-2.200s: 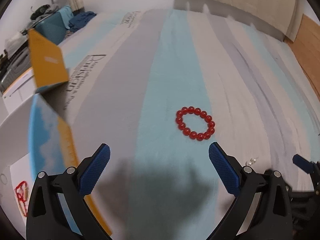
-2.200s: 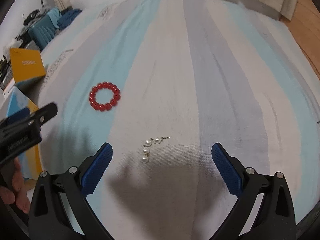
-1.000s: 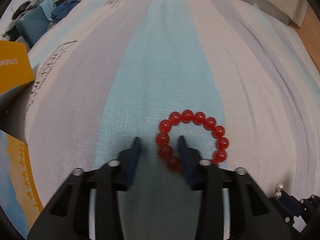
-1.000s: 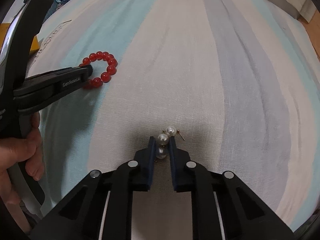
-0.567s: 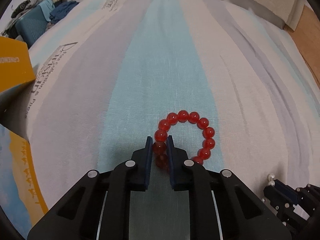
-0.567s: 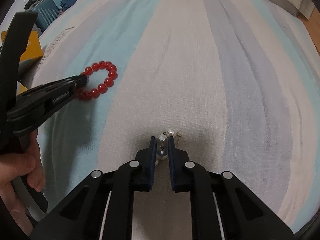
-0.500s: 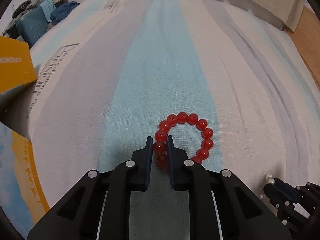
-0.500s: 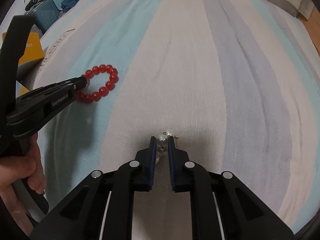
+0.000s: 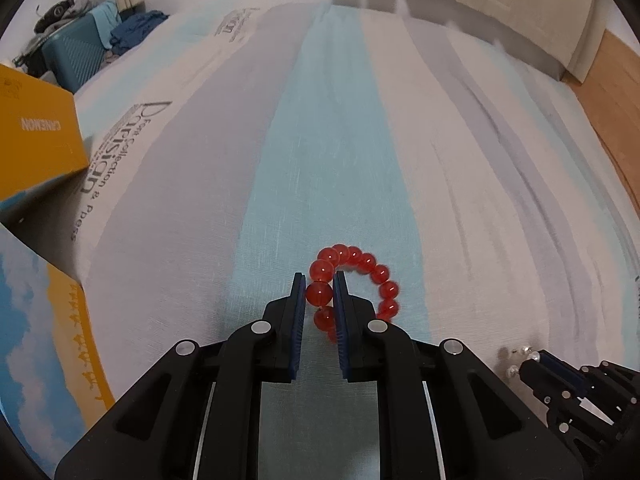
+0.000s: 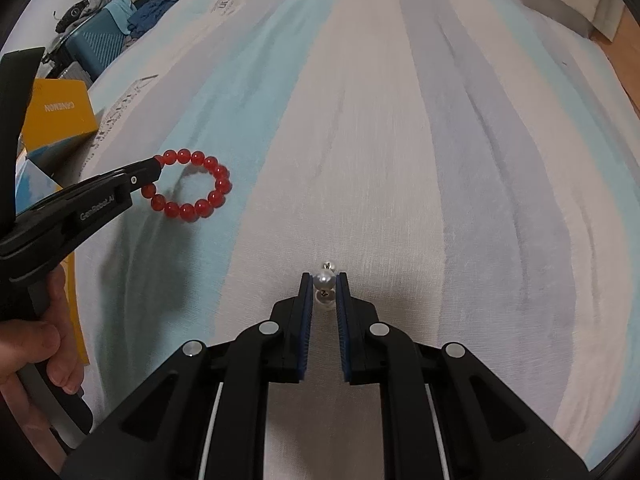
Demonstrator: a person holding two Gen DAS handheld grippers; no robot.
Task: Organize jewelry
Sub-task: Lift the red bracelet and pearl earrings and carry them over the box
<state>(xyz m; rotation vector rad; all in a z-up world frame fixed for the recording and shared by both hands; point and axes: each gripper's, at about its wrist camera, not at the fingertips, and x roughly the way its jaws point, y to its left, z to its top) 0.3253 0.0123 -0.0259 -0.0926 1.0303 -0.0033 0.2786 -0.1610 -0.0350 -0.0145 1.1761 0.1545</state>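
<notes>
both pairs of fingers pinch jewelry over the striped bedsheet [image 10: 400, 140] — left gripper [image 9: 320, 288] clamps the red bead bracelet [image 9: 356, 280], right gripper [image 10: 324, 284] clamps the pearl earring [image 10: 324, 280].

The left gripper [image 9: 319, 285] pointed steeply down, its blue pads clamped on a red bead bracelet [image 9: 362, 276]. The right gripper [image 10: 323, 283] also angled down, pinching a pearl earring [image 10: 324, 280]. A bare hand [image 10: 38, 354] gripped the left handle.

Right gripper [image 10: 323, 282] clamps pearl earring [image 10: 324, 280]; left gripper [image 10: 154, 172] pinches red bracelet [image 10: 200, 196] above striped bedsheet [image 10: 400, 140].
</notes>
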